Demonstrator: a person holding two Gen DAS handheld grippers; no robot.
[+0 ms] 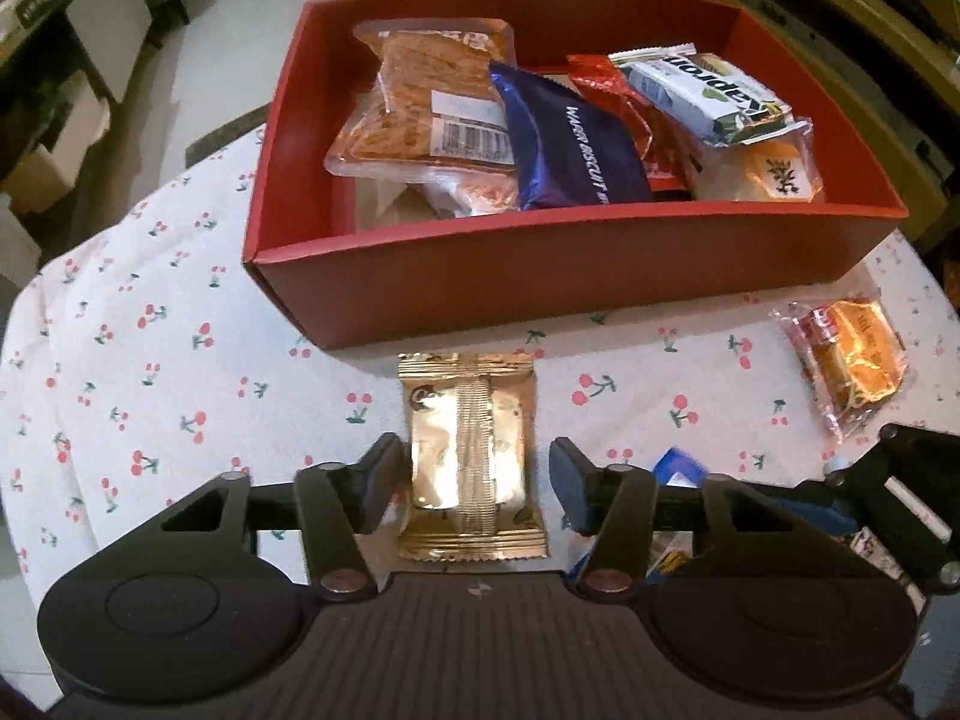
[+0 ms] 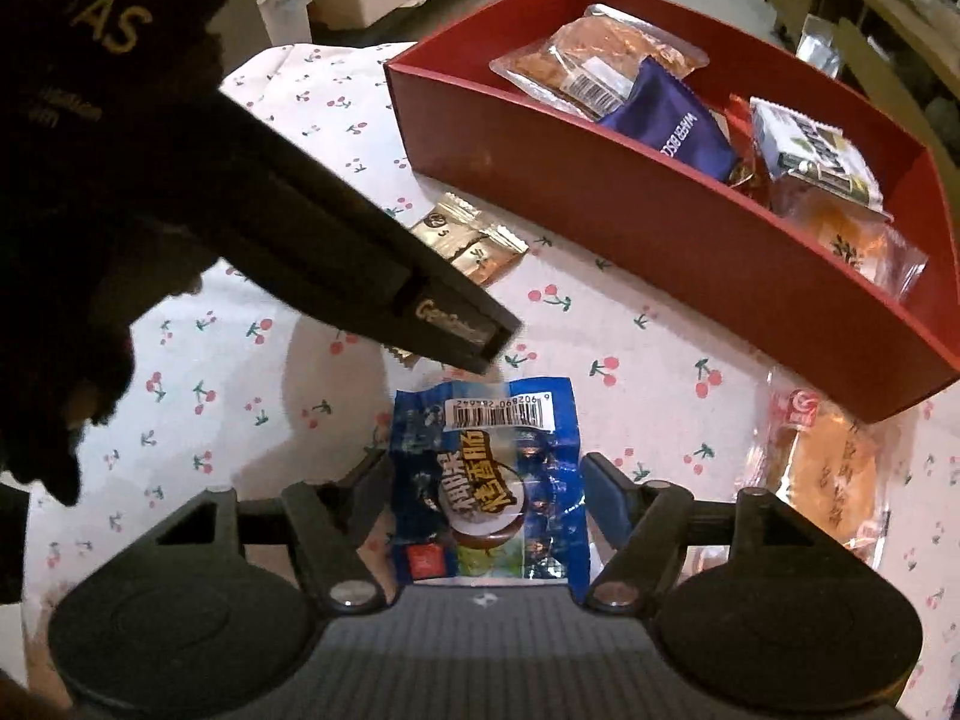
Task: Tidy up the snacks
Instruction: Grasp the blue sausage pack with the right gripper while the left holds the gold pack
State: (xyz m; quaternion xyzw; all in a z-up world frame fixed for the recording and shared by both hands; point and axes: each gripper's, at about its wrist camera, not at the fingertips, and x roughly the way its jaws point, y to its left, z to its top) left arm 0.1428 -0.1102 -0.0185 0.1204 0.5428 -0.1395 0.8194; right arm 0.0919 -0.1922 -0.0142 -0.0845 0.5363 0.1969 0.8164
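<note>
The left gripper (image 1: 474, 480) hangs over a gold packet (image 1: 471, 456) on the cherry-print worktop (image 1: 150, 360), jaws spread wide on either side of it — the right pad clear of it, the left too close to judge. The right gripper (image 2: 480, 498) brackets a blue packet (image 2: 486, 486); contact cannot be told. The red box (image 1: 540, 288) holds several snacks, the lower ones half buried. An orange pastry (image 2: 822, 474) lies beside it, partly cut off.

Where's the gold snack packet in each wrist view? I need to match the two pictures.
Left wrist: the gold packet lies bottom centre on the cherry-print cloth, between the left gripper fingers, just before the red box.
Right wrist: gold packet is left of centre, partly behind the other gripper's dark body.
Shared landmark: the red box.
</note>
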